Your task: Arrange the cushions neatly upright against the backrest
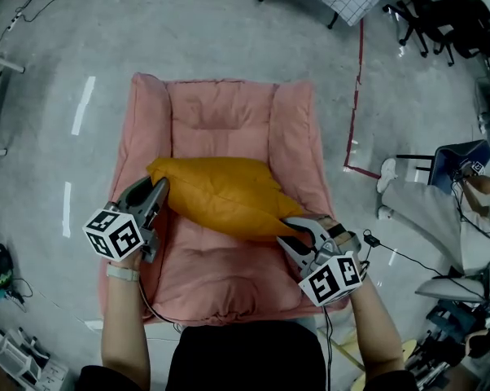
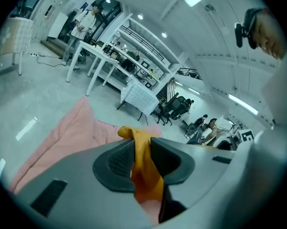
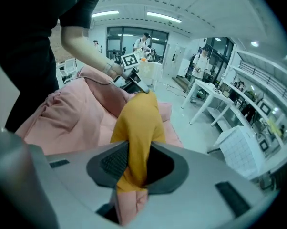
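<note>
The yellow cushion [image 1: 220, 194] stretches across the seat of the pink armchair [image 1: 220, 112], in front of its backrest, with its long side running from one armrest to the other. The left gripper [image 1: 157, 187] pinches the cushion's left corner between its 2 jaws. The right gripper [image 1: 292, 228] clamps the corner nearest the armchair's right armrest, its jaws narrow on the fabric.

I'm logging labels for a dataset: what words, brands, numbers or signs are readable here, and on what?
No readable text.
The cubes on the left gripper and right gripper carry only black-and-white square markers.
The yellow cushion shows no label.
Anything on the far shelves is too small.
</note>
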`<state>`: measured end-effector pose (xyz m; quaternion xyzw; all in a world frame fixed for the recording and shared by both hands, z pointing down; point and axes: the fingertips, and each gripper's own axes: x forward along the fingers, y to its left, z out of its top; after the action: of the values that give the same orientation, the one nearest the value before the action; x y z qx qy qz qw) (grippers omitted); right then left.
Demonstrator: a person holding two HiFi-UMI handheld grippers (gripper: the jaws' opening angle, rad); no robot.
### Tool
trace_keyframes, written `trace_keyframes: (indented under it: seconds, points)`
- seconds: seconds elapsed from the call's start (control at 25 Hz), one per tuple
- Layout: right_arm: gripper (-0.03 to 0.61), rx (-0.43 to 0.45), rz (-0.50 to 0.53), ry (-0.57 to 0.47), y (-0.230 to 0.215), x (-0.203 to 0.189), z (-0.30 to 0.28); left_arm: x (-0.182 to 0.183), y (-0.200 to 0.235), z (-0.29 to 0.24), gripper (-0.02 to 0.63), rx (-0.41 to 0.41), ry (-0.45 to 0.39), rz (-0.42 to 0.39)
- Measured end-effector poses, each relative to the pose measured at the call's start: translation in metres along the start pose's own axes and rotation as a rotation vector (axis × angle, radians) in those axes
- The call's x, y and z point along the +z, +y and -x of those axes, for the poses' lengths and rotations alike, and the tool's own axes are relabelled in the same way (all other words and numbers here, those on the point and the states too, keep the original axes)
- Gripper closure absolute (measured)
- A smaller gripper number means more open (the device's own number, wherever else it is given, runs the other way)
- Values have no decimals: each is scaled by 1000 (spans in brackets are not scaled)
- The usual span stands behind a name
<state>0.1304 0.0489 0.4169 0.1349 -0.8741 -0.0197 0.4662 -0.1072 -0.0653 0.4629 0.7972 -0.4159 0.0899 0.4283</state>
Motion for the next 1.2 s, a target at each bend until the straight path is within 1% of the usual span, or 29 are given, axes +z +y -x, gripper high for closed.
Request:
trace_keyframes:
  seconds: [0.08, 0.16, 0.24, 0.36, 0.44, 0.52, 0.6, 0.68, 0.76, 0.92, 1.12, 1.2]
  points:
    - [465, -12, 62, 42, -1, -10, -3, -9, -8, 16, 516, 18, 20, -33]
    - [465, 2, 128, 70, 1, -18, -11, -23, -11, 30, 523, 45, 61, -64]
    - [463, 37, 167, 81, 5, -25, -22, -42, -8, 42, 526, 78, 115, -79]
    - [462, 100, 215, 112, 17, -37, -36, -75, -5, 55, 529, 113, 199, -77]
    - [460, 119, 270, 153, 25, -47, -46, -94, -3, 58, 529, 143, 254, -129]
    - [459, 132, 299, 203, 31, -60, -57, -109, 2, 52, 529, 180, 324, -211]
    - [454, 143, 289, 244, 36, -71, -67, -122, 6, 45, 531, 212, 386, -280]
    - [451, 139, 269, 265, 38, -80, -75, -131, 10, 39, 534, 239, 411, -306]
    - [449, 124, 232, 269, 38, -85, -84, -135, 15, 35, 535, 255, 412, -286]
    - [442, 118, 135, 269, 40, -89, -95, -137, 21, 33, 537, 246, 396, -199]
    - [439, 114, 85, 248, 40, -92, -102, -141, 27, 26, 538, 267, 393, -199]
    - [439, 114, 69, 243, 41, -94, -103, -143, 28, 24, 538, 272, 388, -186]
